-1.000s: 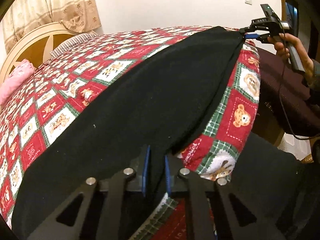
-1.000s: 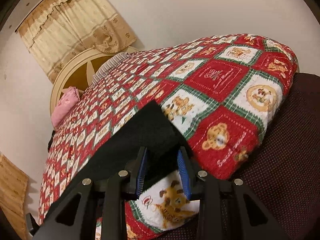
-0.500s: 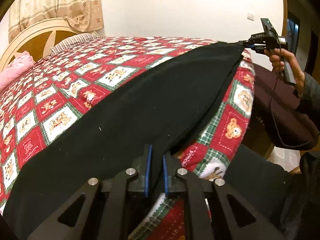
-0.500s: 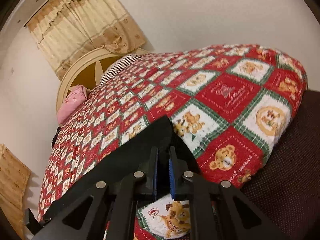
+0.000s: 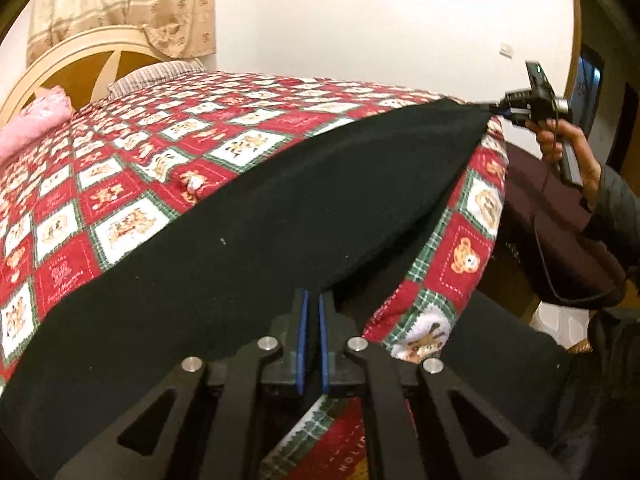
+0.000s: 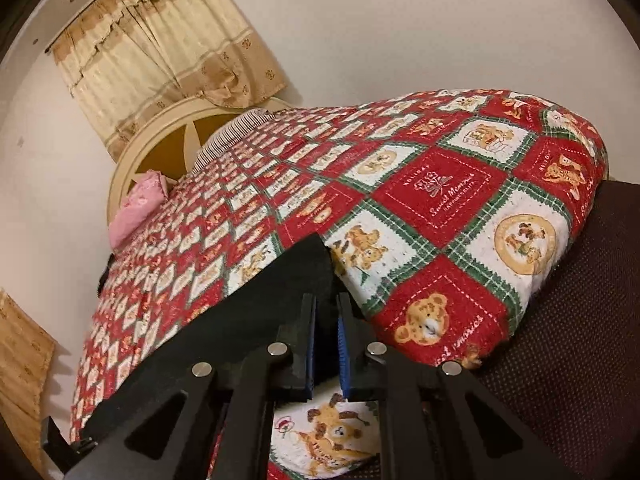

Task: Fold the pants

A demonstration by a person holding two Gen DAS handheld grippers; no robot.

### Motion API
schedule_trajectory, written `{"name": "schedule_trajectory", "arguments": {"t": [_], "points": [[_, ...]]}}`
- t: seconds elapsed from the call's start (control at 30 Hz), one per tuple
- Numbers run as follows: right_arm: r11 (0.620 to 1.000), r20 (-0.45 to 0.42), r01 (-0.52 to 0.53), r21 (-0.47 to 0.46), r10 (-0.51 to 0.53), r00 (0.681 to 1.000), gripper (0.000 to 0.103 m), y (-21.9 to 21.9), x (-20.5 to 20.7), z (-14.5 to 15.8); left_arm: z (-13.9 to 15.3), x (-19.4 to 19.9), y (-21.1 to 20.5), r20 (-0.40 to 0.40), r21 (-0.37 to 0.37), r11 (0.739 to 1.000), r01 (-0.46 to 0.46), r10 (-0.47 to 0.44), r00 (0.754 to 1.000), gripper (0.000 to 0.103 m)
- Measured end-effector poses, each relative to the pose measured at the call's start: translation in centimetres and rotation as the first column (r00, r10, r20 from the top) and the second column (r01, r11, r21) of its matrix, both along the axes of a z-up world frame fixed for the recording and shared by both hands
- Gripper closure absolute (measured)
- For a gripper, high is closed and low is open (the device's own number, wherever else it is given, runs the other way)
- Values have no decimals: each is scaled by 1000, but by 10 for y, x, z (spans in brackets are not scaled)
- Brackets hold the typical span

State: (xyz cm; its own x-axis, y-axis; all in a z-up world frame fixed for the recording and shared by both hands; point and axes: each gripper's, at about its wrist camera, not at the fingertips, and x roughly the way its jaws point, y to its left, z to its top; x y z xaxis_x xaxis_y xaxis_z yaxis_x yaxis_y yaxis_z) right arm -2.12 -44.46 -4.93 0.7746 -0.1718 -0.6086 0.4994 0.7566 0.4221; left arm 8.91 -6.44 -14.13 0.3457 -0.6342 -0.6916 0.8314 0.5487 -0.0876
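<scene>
Across the quilted bed (image 5: 120,184) black pants (image 5: 260,240) now lift taut off its near edge, left claw (image 5: 311,344) and right claw (image 6: 326,344), newly clamped, each pinching a corner, ready to fold.

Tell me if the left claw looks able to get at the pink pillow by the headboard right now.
Probably not: the left claw is shut on the pants at the bed's near edge, and the pink pillow lies far across the quilt.
</scene>
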Motion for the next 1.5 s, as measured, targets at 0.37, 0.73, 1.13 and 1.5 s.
{"name": "schedule_trajectory", "arguments": {"t": [0.37,0.73,1.13,1.5], "points": [[996,-57,63,-66,-66,996,69,1,-3,-4,-18,-26,-10,71,103,990,92,-100,993,97],[919,-118,-269,-288,245,962,68,119,39,20,-3,-31,16,111,54,998,9,-15,994,80],[793,-434,-531,-298,383,815,68,183,56,-30,-18,-4,65,98,46,978,-204,198,975,50],[630,-377,-743,-228,646,664,67,284,105,-44,-26,2,82,69,40,965,-258,255,965,49]]}}
